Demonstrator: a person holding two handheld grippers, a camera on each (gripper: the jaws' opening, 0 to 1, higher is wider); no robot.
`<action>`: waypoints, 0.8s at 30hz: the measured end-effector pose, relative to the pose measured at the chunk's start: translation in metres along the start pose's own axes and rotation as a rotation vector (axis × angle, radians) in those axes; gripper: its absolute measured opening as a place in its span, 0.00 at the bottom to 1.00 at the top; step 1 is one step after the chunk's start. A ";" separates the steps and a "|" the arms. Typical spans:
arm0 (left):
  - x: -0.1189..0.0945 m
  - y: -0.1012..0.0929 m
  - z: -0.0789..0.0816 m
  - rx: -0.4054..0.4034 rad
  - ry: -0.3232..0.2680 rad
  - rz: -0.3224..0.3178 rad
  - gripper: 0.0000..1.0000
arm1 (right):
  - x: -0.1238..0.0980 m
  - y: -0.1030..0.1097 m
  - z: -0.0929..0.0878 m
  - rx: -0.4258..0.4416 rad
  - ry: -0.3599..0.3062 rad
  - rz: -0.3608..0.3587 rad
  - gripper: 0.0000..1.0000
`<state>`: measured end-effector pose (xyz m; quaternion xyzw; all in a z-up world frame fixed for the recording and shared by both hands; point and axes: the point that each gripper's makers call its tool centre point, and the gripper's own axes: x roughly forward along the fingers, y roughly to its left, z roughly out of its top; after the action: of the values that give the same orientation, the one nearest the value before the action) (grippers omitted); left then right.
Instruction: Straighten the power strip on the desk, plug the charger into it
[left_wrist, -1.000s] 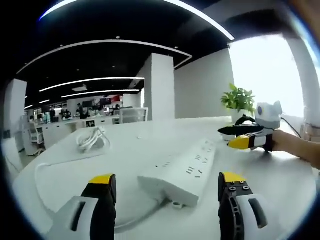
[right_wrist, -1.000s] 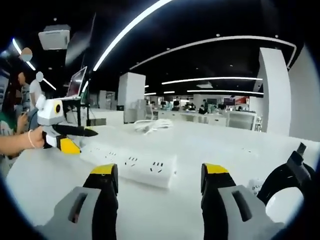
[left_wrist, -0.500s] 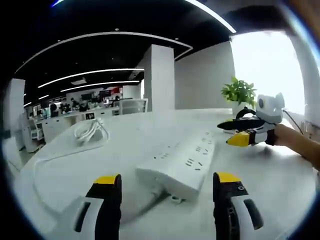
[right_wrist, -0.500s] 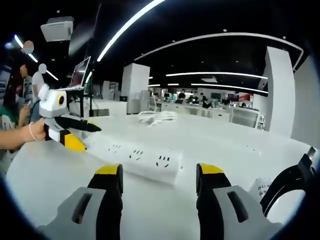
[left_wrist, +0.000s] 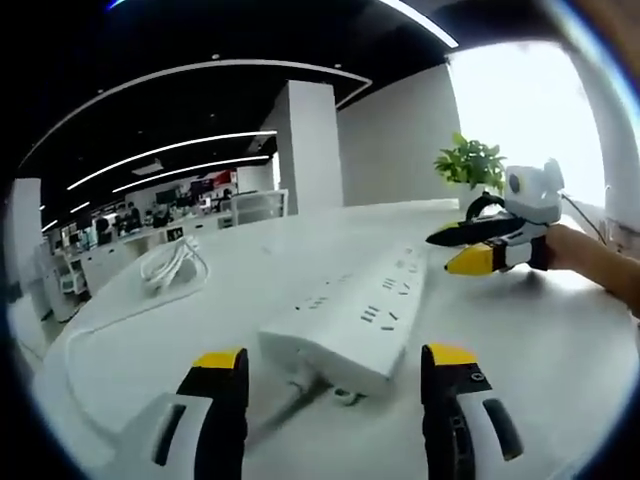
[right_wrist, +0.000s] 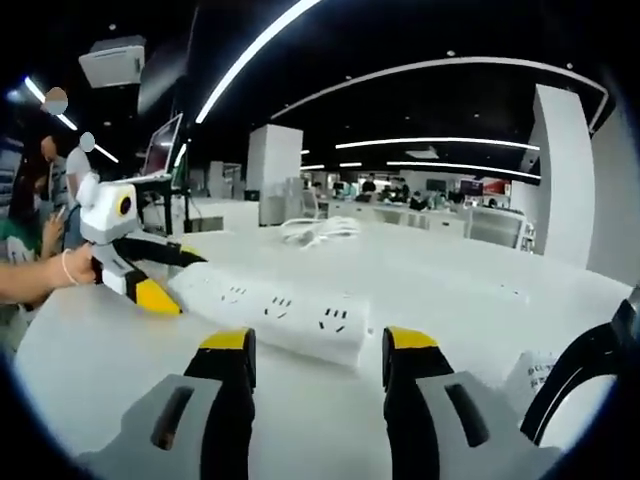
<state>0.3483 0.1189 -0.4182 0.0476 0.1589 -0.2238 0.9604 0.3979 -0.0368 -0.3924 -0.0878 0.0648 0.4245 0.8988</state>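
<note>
The left tongs (left_wrist: 324, 372) stand spread, holding nothing, just short of the near end of the one long white plastic power strip (left_wrist: 345, 322), which lies flat on the white bench (left_wrist: 200, 330) with rows of sockets facing up. One coiled white cable (left_wrist: 172, 268) lies farther off. The right tongs (right_wrist: 316, 350) are likewise spread and empty at the strip's other end.
</note>
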 end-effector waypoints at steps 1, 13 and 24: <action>0.000 -0.001 0.000 0.002 0.001 -0.002 0.69 | 0.001 -0.001 -0.001 -0.001 0.006 -0.001 0.51; 0.004 -0.005 -0.001 -0.029 0.008 -0.035 0.67 | 0.004 -0.003 -0.008 -0.026 0.035 -0.005 0.50; 0.007 -0.002 0.000 -0.070 0.002 -0.040 0.63 | 0.007 -0.006 -0.012 -0.029 0.052 0.001 0.43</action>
<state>0.3540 0.1143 -0.4203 0.0108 0.1686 -0.2370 0.9567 0.4069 -0.0378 -0.4048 -0.1119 0.0817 0.4234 0.8953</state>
